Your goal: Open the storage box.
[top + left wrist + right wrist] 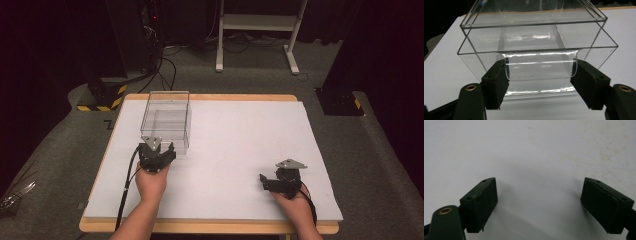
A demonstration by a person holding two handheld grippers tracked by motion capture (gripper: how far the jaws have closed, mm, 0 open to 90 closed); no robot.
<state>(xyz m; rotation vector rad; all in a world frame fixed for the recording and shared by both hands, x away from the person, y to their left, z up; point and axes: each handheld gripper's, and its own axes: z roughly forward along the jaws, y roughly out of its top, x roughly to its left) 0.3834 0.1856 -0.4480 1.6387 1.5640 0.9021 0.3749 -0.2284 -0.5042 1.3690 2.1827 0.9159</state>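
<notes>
The clear plastic box [536, 45] sits on the white tabletop [240, 150] toward its far left part, and you have the left tool [540, 75] right up against the box's near face. Its jaws stand spread apart, one on each side of the curved pull lip [540, 66] on the front; they look to be beside or just touching the lip's ends, but you have not clamped it.

From here the trouble is likely to be the box itself. It looks light and smooth, so if you close on that lip and pull without anything steadying it, the whole box could slide or tip toward you instead of the front part coming away. The lip is thin and slick too; a slightly off-centre squeeze could let a pad skid off it. Whether the front is a drawer or a fixed wall, I cannot tell.

Your right tool [539, 200] hovers over bare tabletop near the front right, jaws wide apart and holding nothing, well apart from the box.

Count: one box, two tools, one tabletop.
</notes>
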